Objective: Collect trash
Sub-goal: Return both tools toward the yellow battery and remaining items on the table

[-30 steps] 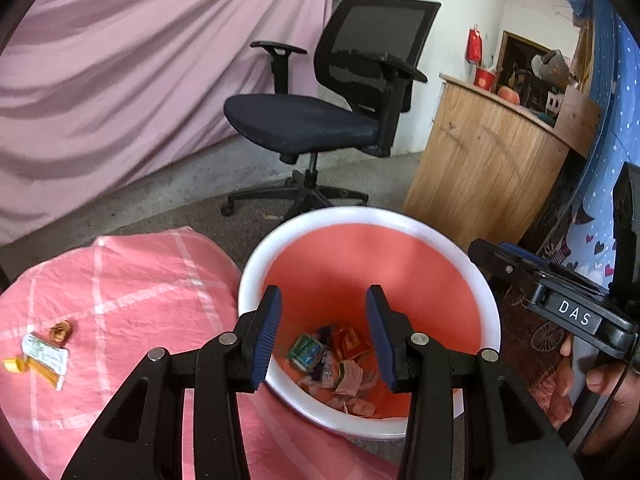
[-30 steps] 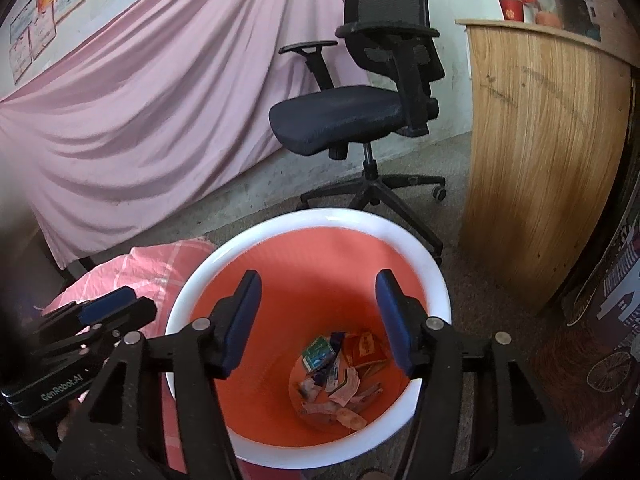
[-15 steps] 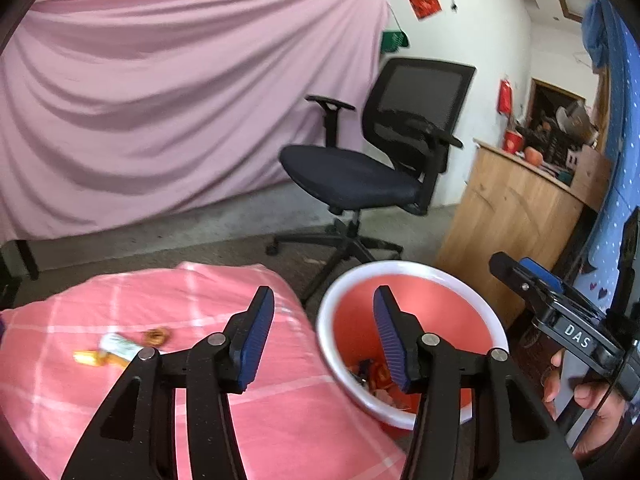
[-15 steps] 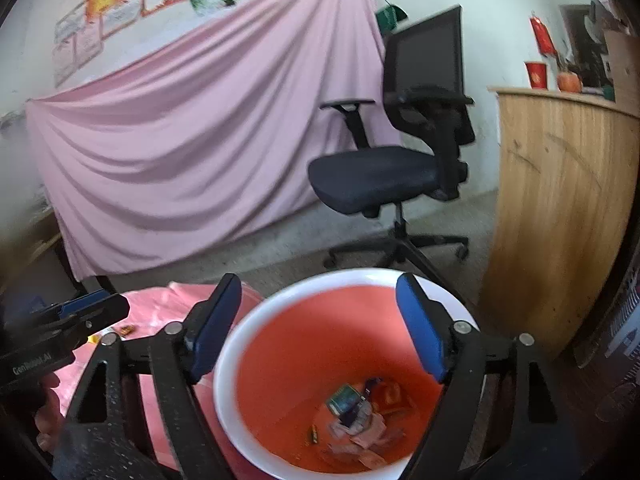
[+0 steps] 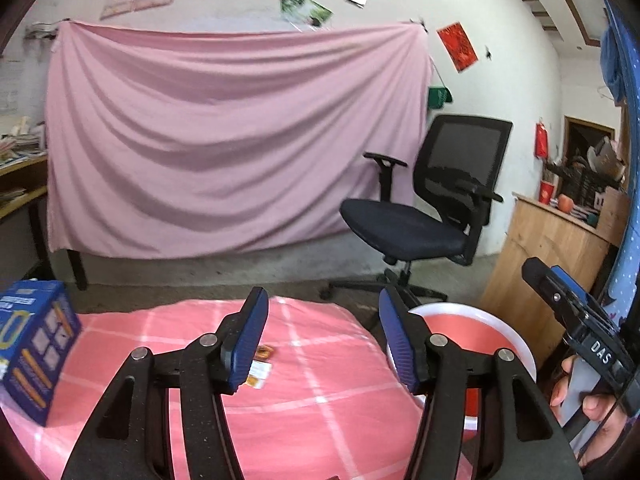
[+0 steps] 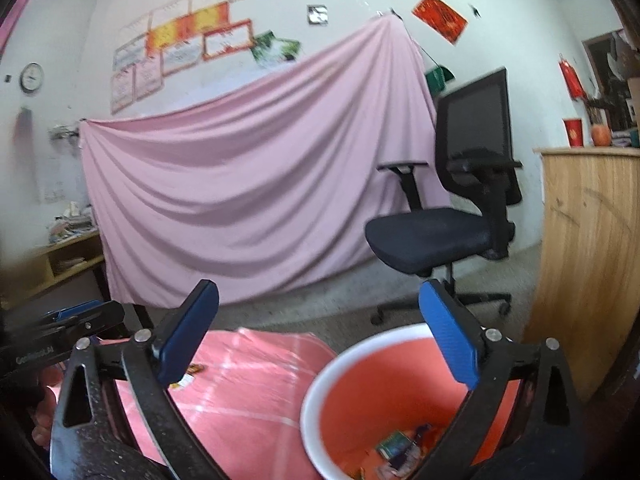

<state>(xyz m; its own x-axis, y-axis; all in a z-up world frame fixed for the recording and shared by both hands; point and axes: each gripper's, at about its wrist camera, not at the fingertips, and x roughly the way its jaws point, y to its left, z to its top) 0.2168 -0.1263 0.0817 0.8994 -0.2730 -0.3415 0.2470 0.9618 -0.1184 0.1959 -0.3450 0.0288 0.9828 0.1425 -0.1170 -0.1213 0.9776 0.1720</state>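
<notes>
Wrappers (image 5: 260, 364) lie on the pink cloth (image 5: 320, 380); both hand-held grippers (left (image 5: 320, 344), right (image 6: 320, 332)) gape empty, jaws just widened.

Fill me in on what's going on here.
A person is clearing trash with a handheld gripper in each hand. Both the left gripper and the right gripper are empty, their fingers just opened wider. Several wrappers already lie in the orange bin. A few wrappers remain on the pink checked cloth, near a blue box.
</notes>
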